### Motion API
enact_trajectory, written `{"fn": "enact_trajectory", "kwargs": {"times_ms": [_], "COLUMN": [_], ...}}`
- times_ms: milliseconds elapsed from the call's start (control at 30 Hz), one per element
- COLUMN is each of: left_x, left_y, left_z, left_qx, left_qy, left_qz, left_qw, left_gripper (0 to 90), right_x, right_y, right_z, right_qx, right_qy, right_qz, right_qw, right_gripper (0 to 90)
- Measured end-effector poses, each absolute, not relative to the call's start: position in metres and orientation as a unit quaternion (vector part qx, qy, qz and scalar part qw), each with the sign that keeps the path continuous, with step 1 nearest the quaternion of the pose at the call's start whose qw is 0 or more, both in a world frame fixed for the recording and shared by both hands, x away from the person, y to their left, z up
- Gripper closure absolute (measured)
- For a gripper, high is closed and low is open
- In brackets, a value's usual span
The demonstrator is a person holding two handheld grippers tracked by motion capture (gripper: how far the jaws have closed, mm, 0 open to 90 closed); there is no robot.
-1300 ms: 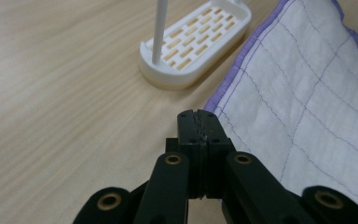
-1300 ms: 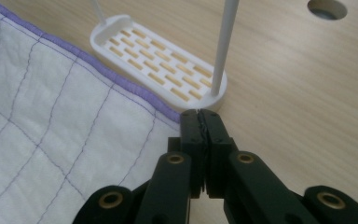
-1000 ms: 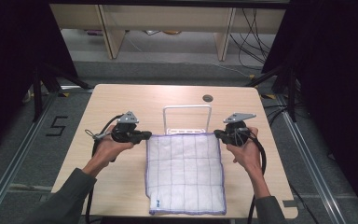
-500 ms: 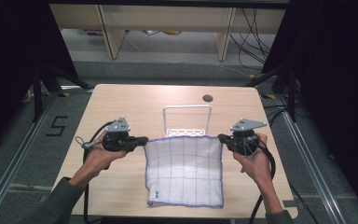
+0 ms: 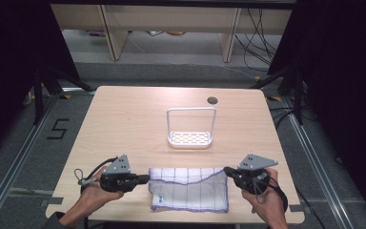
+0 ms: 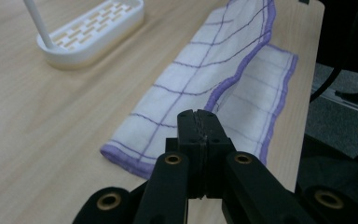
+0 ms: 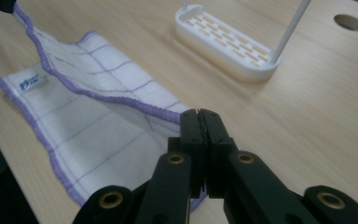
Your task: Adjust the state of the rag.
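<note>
The left tongs (image 5: pixel 145 179) pinch the left far corner of the white cloth (image 5: pixel 190 193) with purple checks, jaws pressed together on its hem. The cloth lies folded over on itself at the near edge of the desk (image 5: pixel 124 124), between both hands. Beyond it, near the desk's middle, stands a white rack (image 5: pixel 191 138) with a tall hoop handle. The right tongs (image 5: pixel 228 171) pinch the cloth's right far corner
</note>
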State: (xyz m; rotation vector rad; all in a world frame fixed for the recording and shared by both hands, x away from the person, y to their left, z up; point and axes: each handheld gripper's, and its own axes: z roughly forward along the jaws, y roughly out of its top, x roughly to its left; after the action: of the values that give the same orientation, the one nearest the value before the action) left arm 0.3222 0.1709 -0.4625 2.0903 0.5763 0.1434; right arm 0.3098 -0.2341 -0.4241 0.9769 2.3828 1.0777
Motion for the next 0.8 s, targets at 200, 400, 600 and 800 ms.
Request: {"fn": "enact_trajectory", "kwargs": {"times_ms": [200,400,600,800], "left_x": [0.307,0.302,0.298,0.292], "left_y": [0.168,0.165,0.162,0.159], "left_z": [-0.480,-0.493,-0.498,-0.502], "left_qx": [0.865,0.872,0.880,0.889], "left_qy": [0.226,0.220,0.214,0.200], "left_qz": [0.042,0.030,0.028,0.017], "left_qw": [0.445,0.435,0.424,0.412], "left_gripper": [88.6,88.5,88.0,77.2], "right_x": [0.288,0.276,0.266,0.257], "right_y": [-0.234,-0.236,-0.238,-0.237], "right_z": [-0.443,-0.461,-0.477,-0.487], "right_qx": [0.342,0.346,0.352,0.351], "right_qy": [0.851,0.861,0.867,0.878], "right_qz": [0.366,0.345,0.332,0.304], "right_qw": [0.161,0.140,0.118,0.115], "right_gripper": [89.4,89.4,89.0,77.9]}}
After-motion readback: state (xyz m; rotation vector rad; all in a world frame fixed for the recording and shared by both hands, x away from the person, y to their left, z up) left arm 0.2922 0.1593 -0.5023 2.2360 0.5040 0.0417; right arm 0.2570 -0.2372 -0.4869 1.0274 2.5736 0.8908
